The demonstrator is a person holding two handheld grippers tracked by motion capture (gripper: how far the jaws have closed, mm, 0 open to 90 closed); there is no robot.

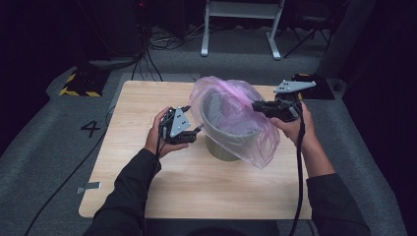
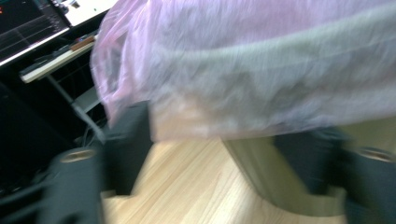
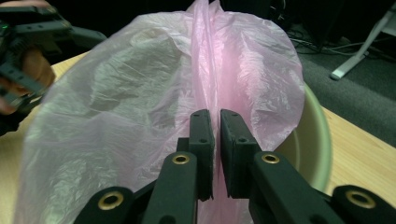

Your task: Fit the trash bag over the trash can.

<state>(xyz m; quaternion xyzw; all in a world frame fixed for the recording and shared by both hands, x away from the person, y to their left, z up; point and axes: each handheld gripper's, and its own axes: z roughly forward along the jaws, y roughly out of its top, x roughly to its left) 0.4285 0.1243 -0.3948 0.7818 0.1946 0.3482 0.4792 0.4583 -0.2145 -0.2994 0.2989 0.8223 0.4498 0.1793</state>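
Pinching a fold of the pink plastic bag (image 3: 154, 116), the right gripper (image 3: 217, 154) is seen clamped shut – the bag's long axis lies tilted across the upright green bin (image 1: 221, 147). The left gripper (image 1: 194, 132) is held part open on the bin's near side, nothing gripped – a blurred view.

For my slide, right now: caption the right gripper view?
Right gripper pinching a translucent pink plastic bag over a pale green bucket.

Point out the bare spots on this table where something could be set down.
The table is bare along its near edge between the sleeves, and in its far left corner. The middle is crowded: the bucket with the pink bag over it, the left gripper beside it, the right gripper pinching the bag.
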